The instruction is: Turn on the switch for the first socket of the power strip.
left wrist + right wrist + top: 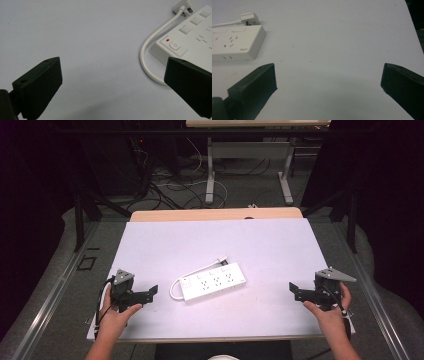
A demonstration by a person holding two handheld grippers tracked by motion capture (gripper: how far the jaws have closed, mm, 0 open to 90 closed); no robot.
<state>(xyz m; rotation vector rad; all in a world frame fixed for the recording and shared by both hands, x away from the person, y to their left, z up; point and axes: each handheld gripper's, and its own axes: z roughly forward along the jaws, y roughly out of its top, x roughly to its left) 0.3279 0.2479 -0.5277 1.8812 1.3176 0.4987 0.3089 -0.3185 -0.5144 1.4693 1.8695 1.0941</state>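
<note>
Resting on a white table (150, 240), a white power strip (214, 281) lies at a slant near the middle, with its short white cord (176, 287) looping out from the end nearest the left hand and running along its far side to a plug (223, 260) that lies on the table just beyond its far edge. A person holds a black hand-held gripper in each hand, one on either side of the strip. The left hand-held gripper (148, 296) hovers just beside the strip's switch end, jaws spread wide with nothing between them; in the left gripper view the switch (175, 46) with its small red mark and the loop of cord sit just ahead and toward the right jaw. The right hand-held gripper (295, 290) waits well apart from the strip's other end, also spread wide and empty; in the right gripper view the strip's end (249, 42) and the plug (249, 18) appear ahead and off to the left. The step in hand seems to be the approach to the strip. To do it well, the left hand-held gripper would likely need to swing toward the strip so its body, not the loose cord, comes between the jaws, then close squarely across the narrow width. The right one has farther to travel and would do best to come in low and level toward the plug end, avoiding nudging the strip askew.
</note>
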